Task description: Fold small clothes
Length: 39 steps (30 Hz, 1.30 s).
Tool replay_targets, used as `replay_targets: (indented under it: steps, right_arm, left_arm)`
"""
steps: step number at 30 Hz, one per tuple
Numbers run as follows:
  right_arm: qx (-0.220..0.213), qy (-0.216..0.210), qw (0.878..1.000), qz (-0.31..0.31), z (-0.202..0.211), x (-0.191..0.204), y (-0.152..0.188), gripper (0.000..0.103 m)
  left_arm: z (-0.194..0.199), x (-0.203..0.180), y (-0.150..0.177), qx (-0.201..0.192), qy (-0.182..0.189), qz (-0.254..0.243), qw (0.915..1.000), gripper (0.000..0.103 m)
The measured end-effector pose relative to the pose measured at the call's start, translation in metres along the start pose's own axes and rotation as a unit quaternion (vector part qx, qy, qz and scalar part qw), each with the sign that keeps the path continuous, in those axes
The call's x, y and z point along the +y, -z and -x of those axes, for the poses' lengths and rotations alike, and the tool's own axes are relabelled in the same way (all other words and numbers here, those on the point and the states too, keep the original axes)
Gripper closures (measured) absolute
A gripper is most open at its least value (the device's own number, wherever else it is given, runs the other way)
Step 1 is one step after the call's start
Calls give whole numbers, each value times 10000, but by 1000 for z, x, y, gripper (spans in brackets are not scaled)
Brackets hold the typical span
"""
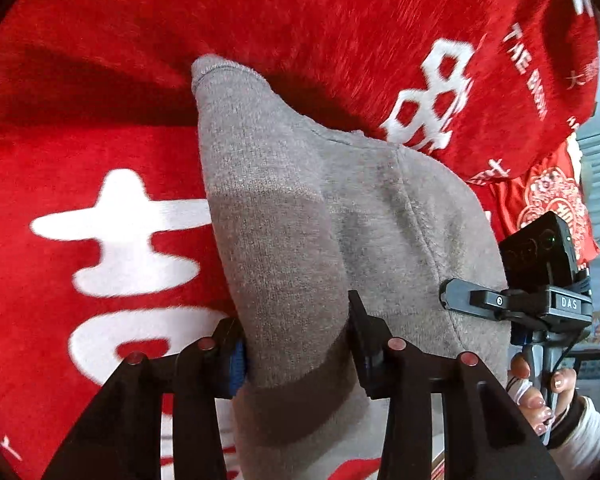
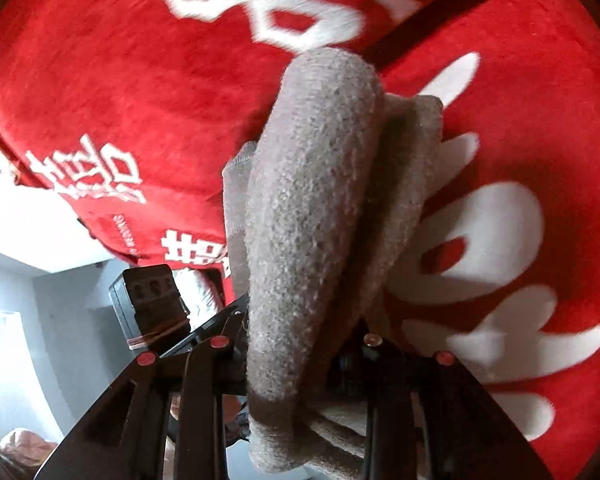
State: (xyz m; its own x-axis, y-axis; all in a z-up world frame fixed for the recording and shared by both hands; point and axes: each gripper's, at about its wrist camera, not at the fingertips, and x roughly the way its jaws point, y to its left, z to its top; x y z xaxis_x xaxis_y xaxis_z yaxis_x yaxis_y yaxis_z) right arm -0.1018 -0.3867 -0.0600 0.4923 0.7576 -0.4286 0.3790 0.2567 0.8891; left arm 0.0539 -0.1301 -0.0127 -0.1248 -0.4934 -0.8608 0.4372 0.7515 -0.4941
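A small grey knitted fleecy garment (image 1: 284, 216) with a darker grey band hangs bunched and lengthwise-folded above the red plush cloth. In the right wrist view the same garment (image 2: 312, 216) shows as doubled, rolled layers, narrow end far.

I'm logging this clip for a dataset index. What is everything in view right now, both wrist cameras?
grey garment: one, grey fleece, lifted above the blanket, bunched between both grippers.
red blanket: one, red plush with white characters, spread beneath everything.
red patterned cloth: one, red with white print, at the blanket's far right edge.
left gripper: one, black, shut on the garment.
right gripper: one, black, shut on the garment.
right hand: one, painted nails, white sleeve, holding the right gripper's handle.
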Motion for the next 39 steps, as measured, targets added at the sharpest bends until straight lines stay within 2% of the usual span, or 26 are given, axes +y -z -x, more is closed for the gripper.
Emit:
replay_targets:
  steps: [5,10,13,15,17,19,21,22,23,25,28,30,33,34,35,36,37,39]
  right_arm:
    - [148,-151,9998,-17,-29,19,26,71]
    - [370,-233,9988,-237,-80,20,53,71]
    - [576,-128,9977,-330,-111,16,70,71]
    - [673,147,9971,-333,-131,13,73,71]
    - [686,609,9950,-392,-143,9,75,69]
    - [510,907,9935,-452,-140,8,72,62]
    - [288,1162,9916,-484,-131,10,68,53]
    - [195,1272,9905,-491,-125,10,66,53]
    - [130,1362,9894,-490,-121,12,64,54]
    - [16,1631,9860,-355,-115,20,63,77]
    - [-9,2119,9764,422,-124,56,69,79]
    - [38,2601,9603,1010,-133,71,72,79]
    - [112,3405,9312,1297,-132,49,75,79]
    - [119,3624,9232,1275,-131,38,73,79]
    - [127,3735,9191,1246,-132,29,71,79]
    - [83,3672,9233,1125,-127,23,68,79]
    - [23,3598,9279,980,-122,21,68,79]
    - [-107,3684,9256,865,-111,21,70,79]
  left_arm:
    - [40,25,19,-11,16,58,10000,59]
    - [62,56,45,55,-260,37,9996,59]
    - [71,86,66,111,-463,169,9987,59]
    - [73,105,79,162,-533,267,9981,59]
    - [66,127,90,323,-640,460,9964,59]
    - [66,144,98,385,-753,582,9947,58]
    - [75,151,100,267,-580,687,9956,58]
    - [80,153,101,192,-598,686,9957,59]
    - [84,154,101,127,-639,670,9956,59]
    - [96,156,98,-84,-738,631,9952,58]
    - [95,162,93,-117,-995,643,9929,58]
    - [84,168,92,17,-1322,565,9896,58]
    - [66,169,92,64,-1525,455,9872,58]
    - [66,169,93,51,-1516,443,9874,54]
    - [65,168,93,14,-1569,413,9867,51]
    - [63,165,93,-8,-1624,373,9860,44]
    - [64,163,94,-28,-1685,317,9852,42]
    - [61,158,94,-5,-1762,220,9841,42]
